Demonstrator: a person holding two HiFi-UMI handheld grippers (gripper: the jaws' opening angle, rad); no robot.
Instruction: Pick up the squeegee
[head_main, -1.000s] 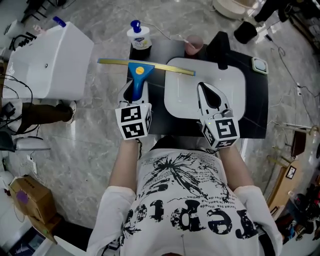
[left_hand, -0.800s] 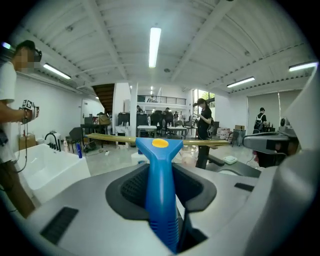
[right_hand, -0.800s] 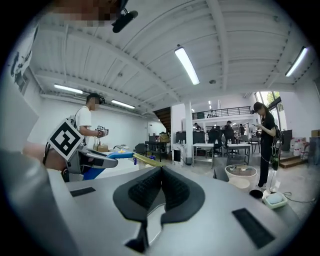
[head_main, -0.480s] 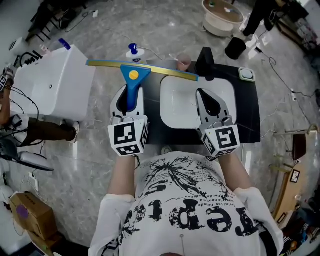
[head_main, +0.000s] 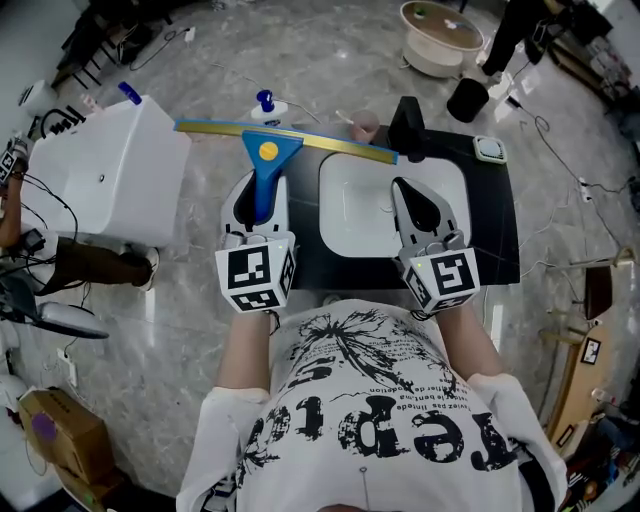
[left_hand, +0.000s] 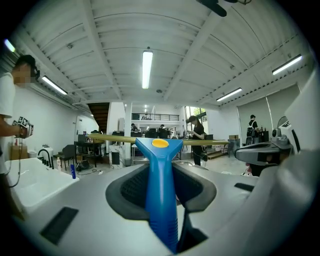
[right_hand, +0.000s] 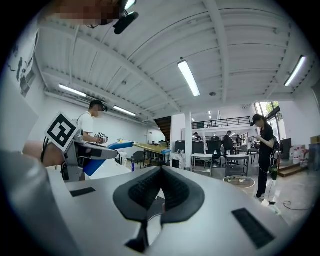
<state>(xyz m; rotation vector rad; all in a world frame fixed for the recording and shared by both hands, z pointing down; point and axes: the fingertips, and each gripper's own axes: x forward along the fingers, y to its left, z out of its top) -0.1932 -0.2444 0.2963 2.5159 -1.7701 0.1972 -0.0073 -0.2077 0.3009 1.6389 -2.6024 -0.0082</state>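
The left gripper (left_hand: 161, 197) has its dark ribbed pads clamped on the blue handle of the squeegee (left_hand: 160, 165), which runs up the centre of the left gripper view from the bottom edge to a widened head with a yellow round spot. The yellow-green blade crosses the middle of that view from side to side, with the open room behind it. In the head view the handle points toward the top of the frame out of the left gripper, and the blade stretches across the upper centre, slanting slightly down to the right. It passes in front of a pump bottle with a blue top (head_main: 265, 103) and ends near a pink cup (head_main: 367, 125). The right gripper (right_hand: 160, 192) is clenched on nothing: its two pads meet at the centre of the right gripper view with no object between them. In the head view it lies right of centre over a white tray (head_main: 345, 215) that sits on a black table (head_main: 497, 235). Both marker cubes show just below the grippers, close to the person's printed white shirt (head_main: 365, 420). A white box-shaped unit (head_main: 110, 170) stands at the upper left on the grey marbled floor (head_main: 180, 330), well apart from the table.
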